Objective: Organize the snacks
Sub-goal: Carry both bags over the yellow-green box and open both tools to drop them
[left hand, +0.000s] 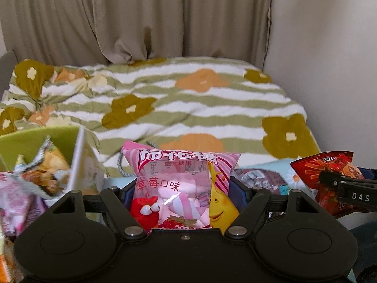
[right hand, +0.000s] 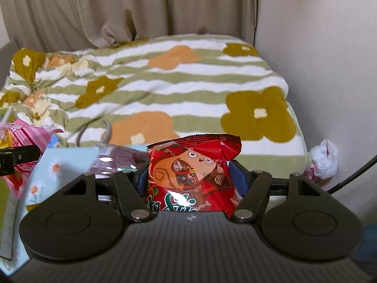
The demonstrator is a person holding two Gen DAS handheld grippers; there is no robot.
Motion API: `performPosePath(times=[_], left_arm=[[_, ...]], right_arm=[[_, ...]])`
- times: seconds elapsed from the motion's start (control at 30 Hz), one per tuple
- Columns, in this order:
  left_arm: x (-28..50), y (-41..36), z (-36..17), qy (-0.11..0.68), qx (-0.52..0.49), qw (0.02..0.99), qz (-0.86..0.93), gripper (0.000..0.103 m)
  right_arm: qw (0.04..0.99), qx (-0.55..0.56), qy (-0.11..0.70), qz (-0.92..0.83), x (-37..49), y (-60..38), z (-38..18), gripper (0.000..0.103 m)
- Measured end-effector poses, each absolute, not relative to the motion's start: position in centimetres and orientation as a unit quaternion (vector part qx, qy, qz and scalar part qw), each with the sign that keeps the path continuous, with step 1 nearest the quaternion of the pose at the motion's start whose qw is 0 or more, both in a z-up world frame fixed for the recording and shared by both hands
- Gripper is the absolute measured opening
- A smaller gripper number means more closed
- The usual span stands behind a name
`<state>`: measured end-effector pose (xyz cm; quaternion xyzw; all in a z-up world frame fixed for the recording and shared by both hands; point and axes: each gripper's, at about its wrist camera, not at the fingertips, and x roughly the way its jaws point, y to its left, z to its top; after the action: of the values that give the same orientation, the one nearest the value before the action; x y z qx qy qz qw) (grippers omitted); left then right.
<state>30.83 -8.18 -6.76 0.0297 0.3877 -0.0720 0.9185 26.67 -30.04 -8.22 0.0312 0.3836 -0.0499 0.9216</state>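
A pink marshmallow bag (left hand: pixel 179 179) with a red and a yellow cartoon figure stands upright between the blue pads of my left gripper (left hand: pixel 182 189), which is shut on it. In the right wrist view a red snack bag (right hand: pixel 195 158) with a cartoon face is clamped upright in my right gripper (right hand: pixel 189 175). Each view catches the other gripper at its edge: the right gripper (left hand: pixel 348 188) with the red bag (left hand: pixel 329 167), and the left gripper (right hand: pixel 14 158) with the pink bag (right hand: pixel 28 136). Both bags hang above a bed.
A green-lined box (left hand: pixel 35 139) with several snack packets sits at the left. A dark purple packet (right hand: pixel 117 160) lies on a light blue daisy-print bag (right hand: pixel 54 167). Behind are the floral striped blanket (left hand: pixel 188 108), beige curtains and a wall. A white plastic bag (right hand: pixel 322 162) and a black cable (right hand: pixel 353 172) lie at the right.
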Motion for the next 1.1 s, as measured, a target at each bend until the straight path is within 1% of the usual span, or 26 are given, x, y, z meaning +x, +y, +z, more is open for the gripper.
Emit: performPosePath(times=[0.4,0.67,0.9,1.1], left_arm=[[24.2,-2.5,0.1,0.308,-0.009,0.951,-0.023,0.079],[21.8,4.2,2.9,0.281,-0.033,0.959,0.034,0.079],[22.0,11.4,3.7,0.286,-0.044,0.955,0.059,0.079],[24.1,17.0,3.0,0.312,-0.042,0.948,0.047,0.080]], right_arm=[[0.953,0.033,0.297,0.058,23.5,-22.6,-0.3,0.083],[0.947,0.033,0.276,0.159,24.0,-15.1,3.2,0.083],[0.940,0.054,0.270,0.204,24.6,-7.3,5.5,0.083],[0.934,0.072,0.287,0.199,25.9,-1.3,5.3,0.083]])
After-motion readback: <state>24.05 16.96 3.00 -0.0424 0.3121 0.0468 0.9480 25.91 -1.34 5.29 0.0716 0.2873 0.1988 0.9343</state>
